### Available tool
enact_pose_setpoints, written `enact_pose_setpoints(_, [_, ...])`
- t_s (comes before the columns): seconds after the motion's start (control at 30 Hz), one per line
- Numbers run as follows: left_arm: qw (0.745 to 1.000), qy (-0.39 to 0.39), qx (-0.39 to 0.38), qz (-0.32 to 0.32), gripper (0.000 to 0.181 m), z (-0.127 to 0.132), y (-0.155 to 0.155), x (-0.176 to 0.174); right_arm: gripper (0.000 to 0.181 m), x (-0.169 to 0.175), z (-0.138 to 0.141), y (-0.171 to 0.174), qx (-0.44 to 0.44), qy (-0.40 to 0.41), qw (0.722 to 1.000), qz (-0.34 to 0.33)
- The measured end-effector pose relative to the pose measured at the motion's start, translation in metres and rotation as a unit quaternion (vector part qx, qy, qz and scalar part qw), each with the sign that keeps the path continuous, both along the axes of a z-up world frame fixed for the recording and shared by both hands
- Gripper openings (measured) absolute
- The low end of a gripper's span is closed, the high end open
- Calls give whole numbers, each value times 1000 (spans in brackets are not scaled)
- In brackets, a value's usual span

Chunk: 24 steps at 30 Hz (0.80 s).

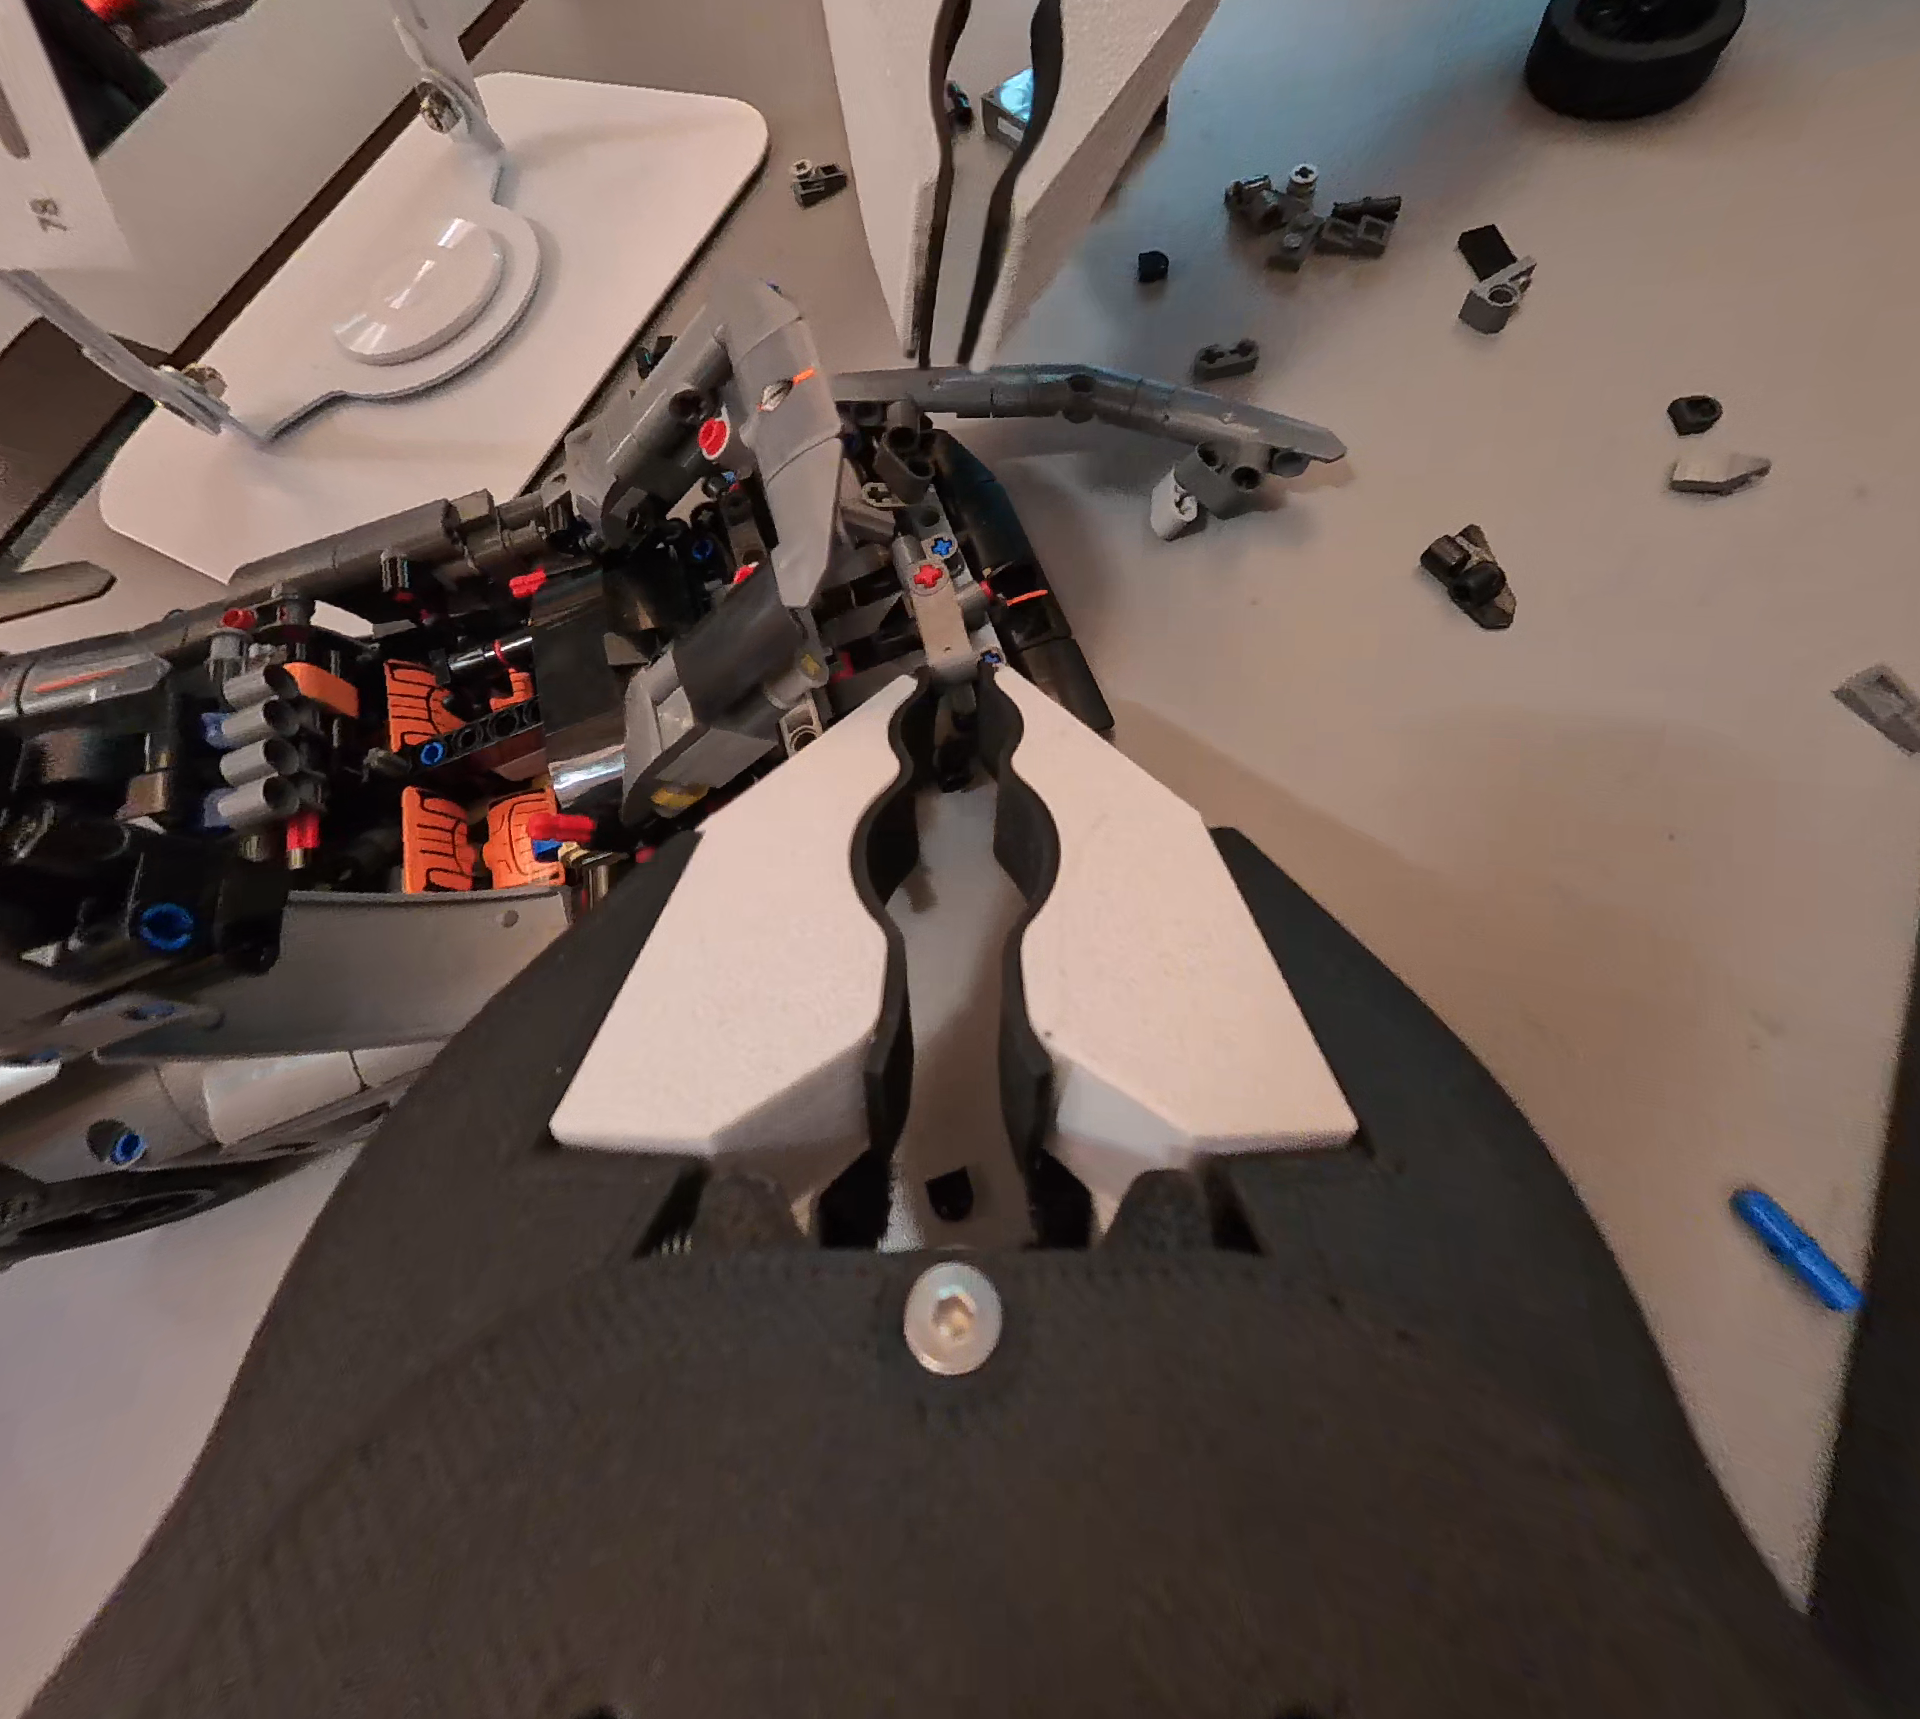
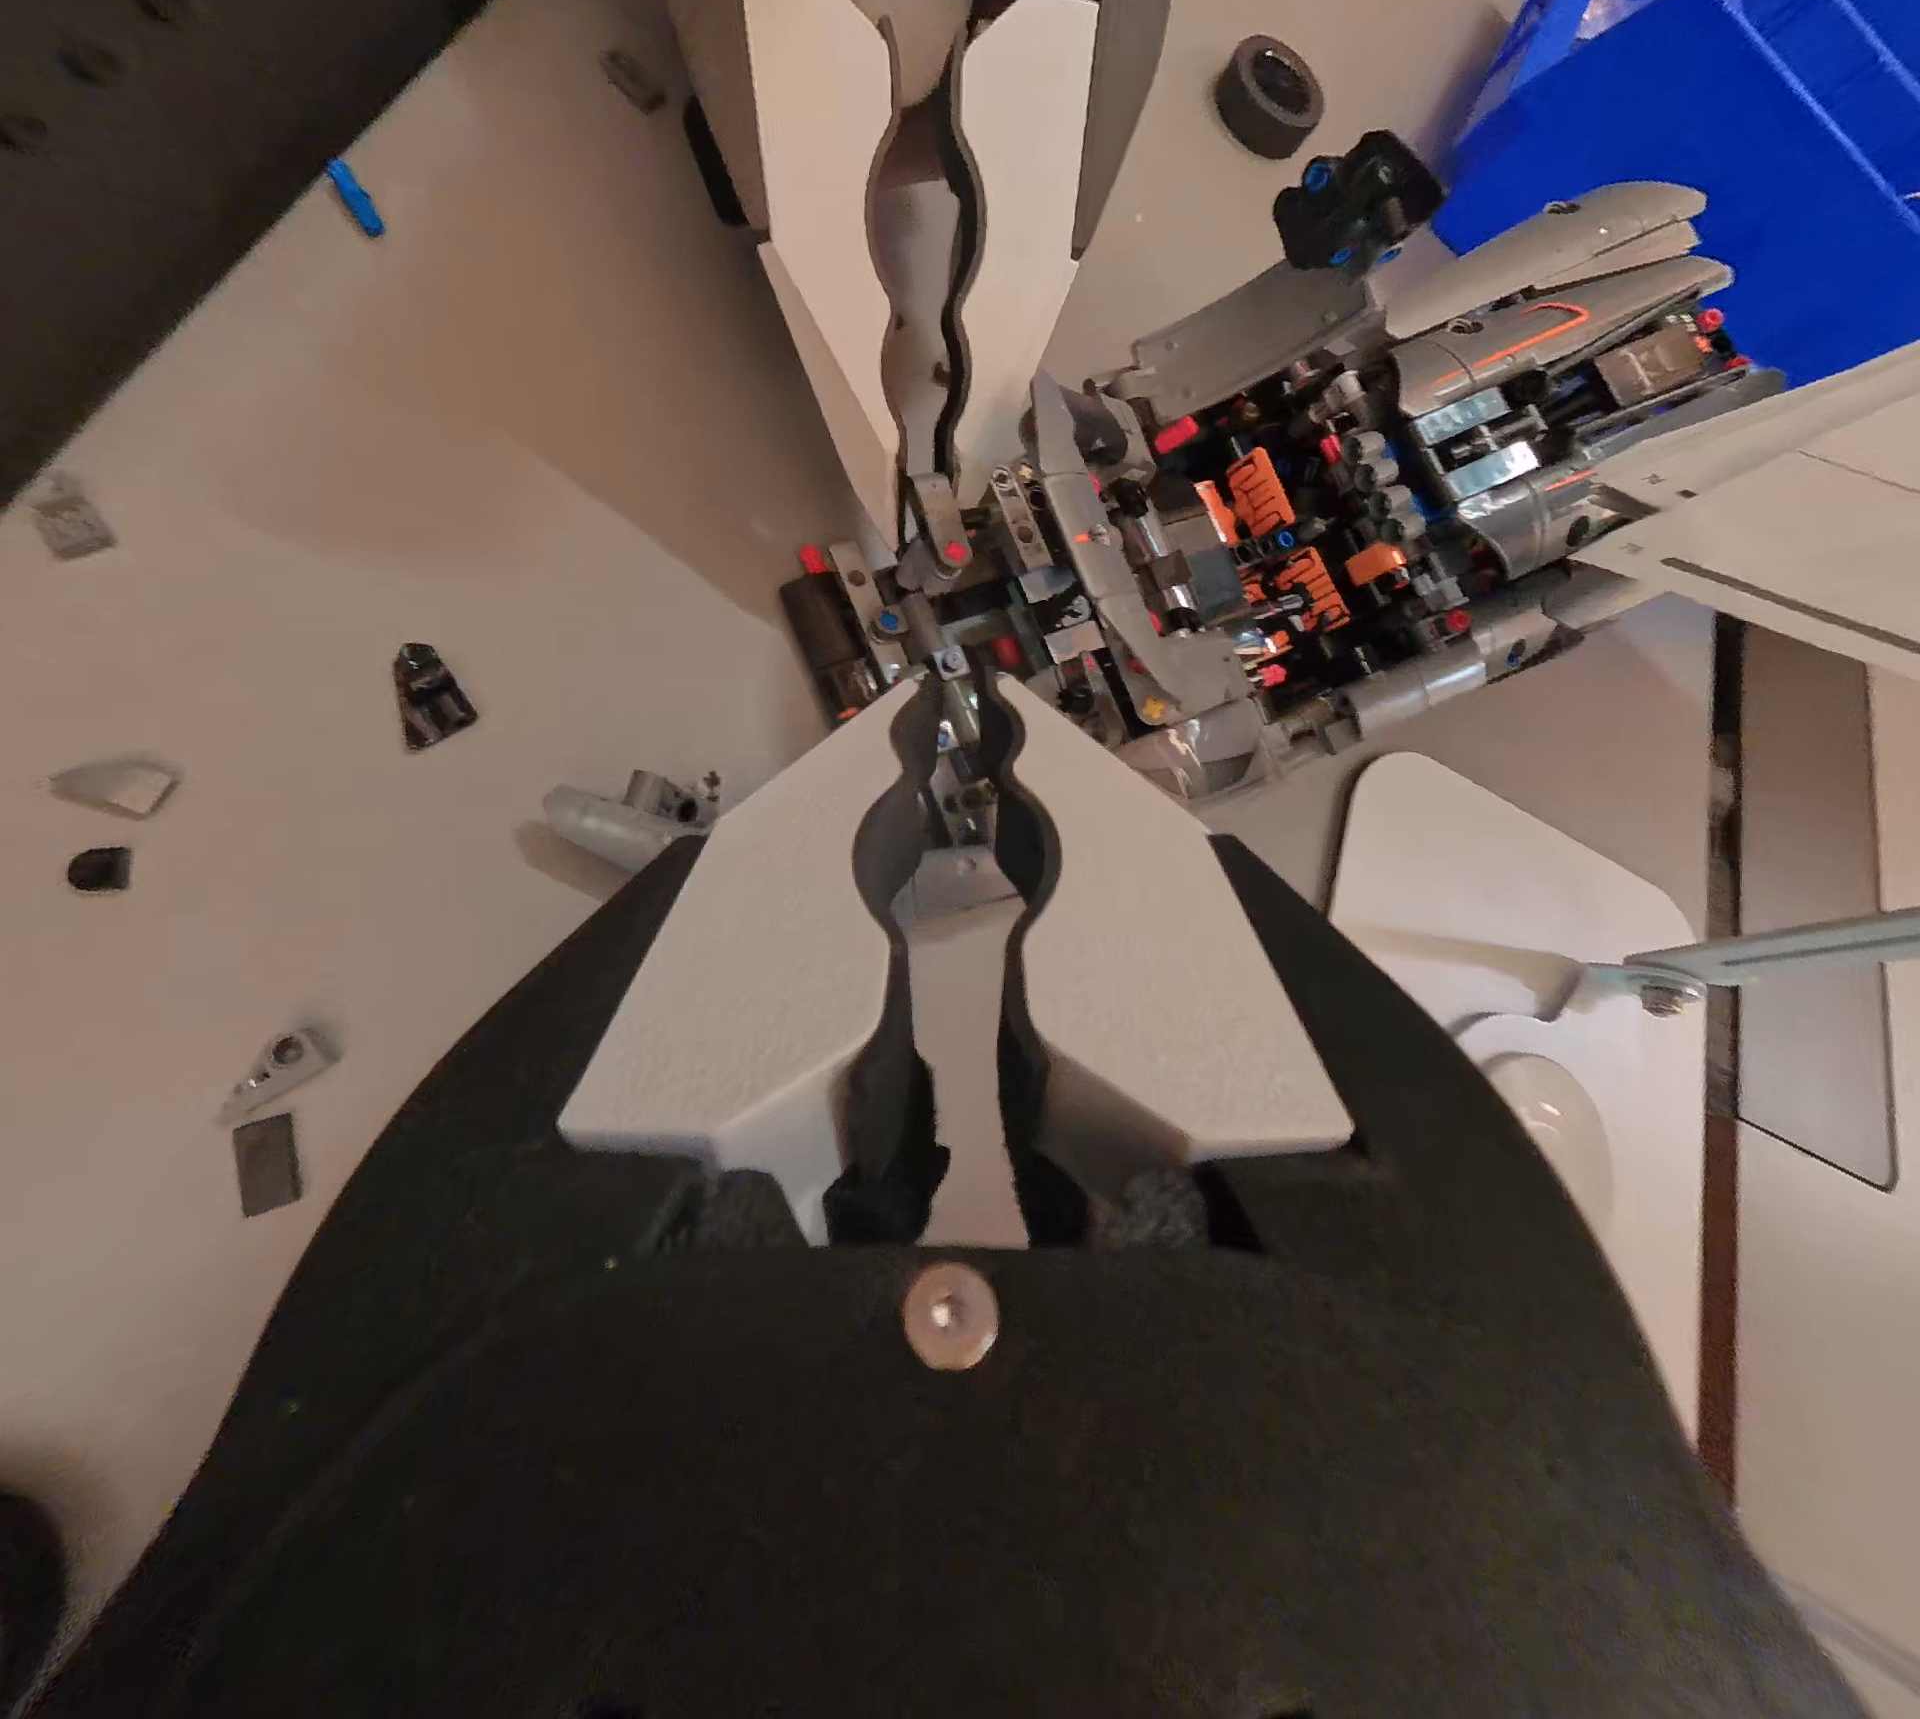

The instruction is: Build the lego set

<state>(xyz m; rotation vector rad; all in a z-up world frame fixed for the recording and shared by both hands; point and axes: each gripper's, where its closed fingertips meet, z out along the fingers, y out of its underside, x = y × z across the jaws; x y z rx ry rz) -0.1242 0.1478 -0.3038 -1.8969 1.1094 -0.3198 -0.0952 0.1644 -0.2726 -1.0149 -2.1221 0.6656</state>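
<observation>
Left wrist view: the left gripper point(image 1: 954, 703) pinches a light grey beam point(image 1: 940, 620) at the front of the lego car point(image 1: 499, 693), which fills the 9 o'clock side of the table point(image 1: 1455, 838). The right gripper point(image 1: 951, 355) comes in from 12 o'clock onto a grey bumper strip point(image 1: 1091, 407). A loose wheel point(image 1: 1636, 33) lies at 1 o'clock. Right wrist view: the right gripper point(image 2: 956, 698) is clamped on the bumper strip point(image 2: 961, 786); the car point(image 2: 1299, 547) stretches toward 2 o'clock, and a blue bin point(image 2: 1714, 111) sits behind it.

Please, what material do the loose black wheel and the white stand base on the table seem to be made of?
The black wheel: a matte tyre, probably rubber, on a glossier rim that looks plastic. The white stand base: a thin, flat sheet with a smooth painted look, likely metal, though plastic is possible.
</observation>
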Motion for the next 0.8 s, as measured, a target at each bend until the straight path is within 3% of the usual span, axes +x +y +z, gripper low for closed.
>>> enact_pose_setpoints(0.8, [999,23,30,-25,6,2,-5,7,11,-23,-22,-16,21,-2,999,-24])
